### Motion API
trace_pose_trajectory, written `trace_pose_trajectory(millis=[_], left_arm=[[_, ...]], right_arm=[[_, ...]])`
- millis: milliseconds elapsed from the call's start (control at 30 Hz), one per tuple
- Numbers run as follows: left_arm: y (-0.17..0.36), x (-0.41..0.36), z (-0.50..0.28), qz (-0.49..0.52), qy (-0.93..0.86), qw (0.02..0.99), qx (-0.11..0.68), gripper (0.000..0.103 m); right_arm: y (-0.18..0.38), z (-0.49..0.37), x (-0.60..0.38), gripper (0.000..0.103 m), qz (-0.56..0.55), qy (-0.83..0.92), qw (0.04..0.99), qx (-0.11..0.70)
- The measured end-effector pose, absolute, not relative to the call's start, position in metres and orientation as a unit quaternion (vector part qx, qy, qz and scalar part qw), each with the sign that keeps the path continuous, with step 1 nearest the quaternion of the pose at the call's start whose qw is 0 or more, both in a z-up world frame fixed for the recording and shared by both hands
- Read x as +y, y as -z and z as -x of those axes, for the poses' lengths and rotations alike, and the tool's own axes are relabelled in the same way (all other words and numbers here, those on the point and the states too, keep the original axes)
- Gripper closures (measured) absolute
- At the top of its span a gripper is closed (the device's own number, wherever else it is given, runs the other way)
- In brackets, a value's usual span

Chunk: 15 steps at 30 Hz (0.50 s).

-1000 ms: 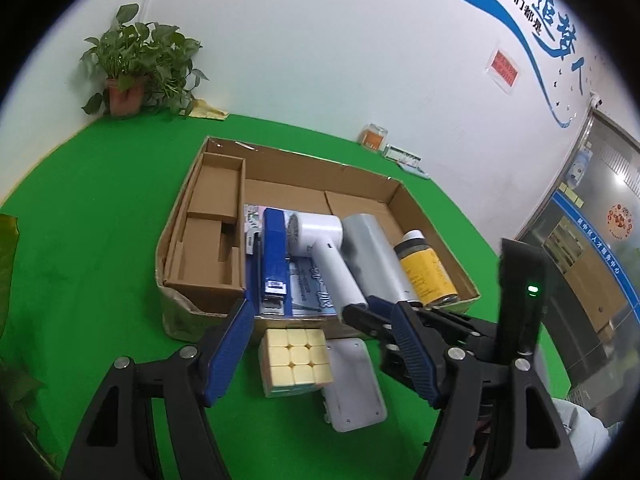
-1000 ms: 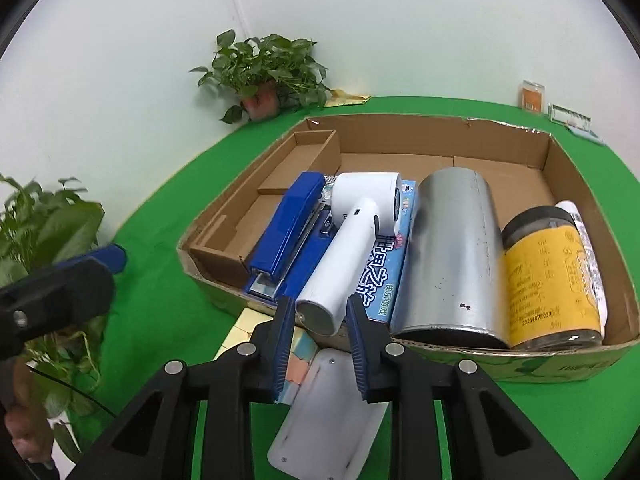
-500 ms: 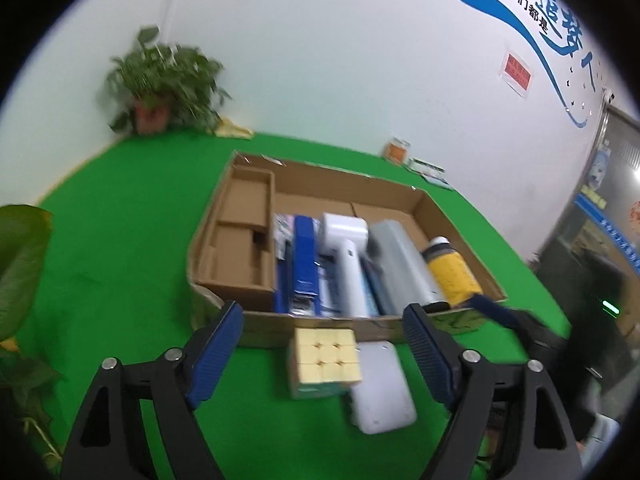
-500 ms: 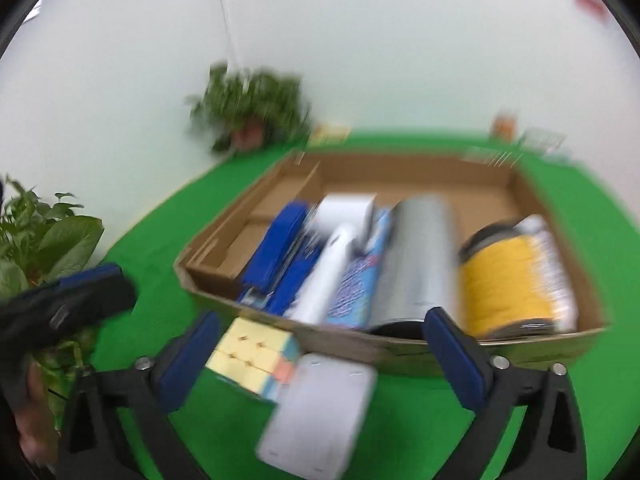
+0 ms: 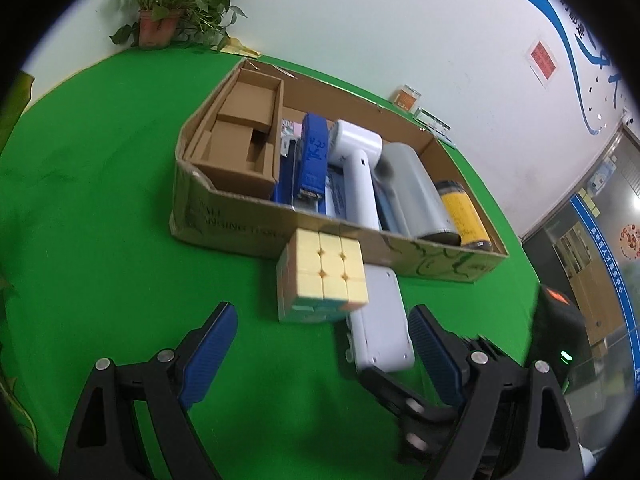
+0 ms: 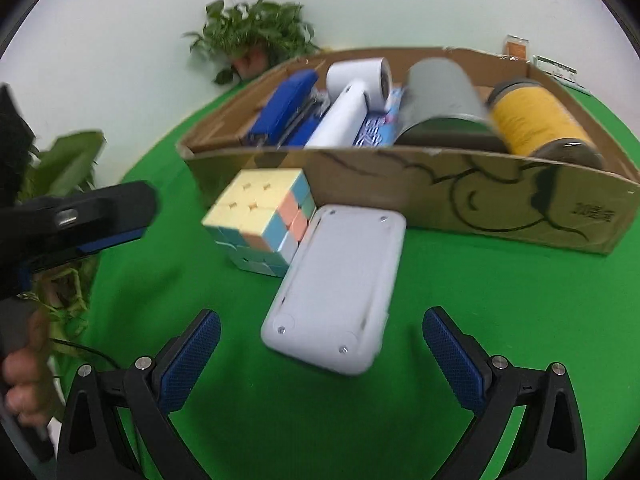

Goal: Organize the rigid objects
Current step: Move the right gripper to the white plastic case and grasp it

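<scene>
My 2 grippers, left gripper (image 5: 322,350) and right gripper (image 6: 320,354), hang spread and empty over the cube (image 5: 322,276) and white case (image 6: 334,284) outside the box (image 6: 440,204); both look light, stiff, best pinched across flat sides.

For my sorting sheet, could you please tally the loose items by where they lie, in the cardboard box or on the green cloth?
In the cardboard box: 4 (blue stapler, white handheld device, grey metal cylinder, yellow-labelled jar).
On the green cloth: 2 (pastel puzzle cube, flat white plastic device).
Total: 6.
</scene>
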<state>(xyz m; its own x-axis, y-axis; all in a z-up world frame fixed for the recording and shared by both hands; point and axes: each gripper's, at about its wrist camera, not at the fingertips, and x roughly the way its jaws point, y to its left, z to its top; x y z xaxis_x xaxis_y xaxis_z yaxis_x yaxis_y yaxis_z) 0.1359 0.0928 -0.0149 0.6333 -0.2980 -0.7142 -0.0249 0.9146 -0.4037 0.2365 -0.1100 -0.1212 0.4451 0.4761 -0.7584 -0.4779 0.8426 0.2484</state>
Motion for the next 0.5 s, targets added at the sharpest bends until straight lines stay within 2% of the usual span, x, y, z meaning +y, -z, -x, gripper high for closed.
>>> trace_pose_trajectory(millis=[100,167,333,500], left_arm=[[0.014,0.09,-0.131,0.173,0.074,0.884,0.429,0.016],[0.013,0.092,-0.127,0.176,0.069,0.882,0.431,0.016],[0.016,0.088,-0.125,0.193,0.09,0.869,0.445,0.016],[0.032,0.053,-0.123,0.224,0.192,0.833,0.467,0.016]], right_arm=[[0.129,-0.242,-0.103,0.008,0.0,-0.272,0.845,0.46],[0.13,-0.24,-0.1,0.032,0.021,-0.267,0.848,0.457],[0.131,-0.226,-0.119,0.035,0.025,-0.265,0.848,0.459],[0.129,-0.207,-0.164,0.035,0.0,-0.24,0.84,0.487]])
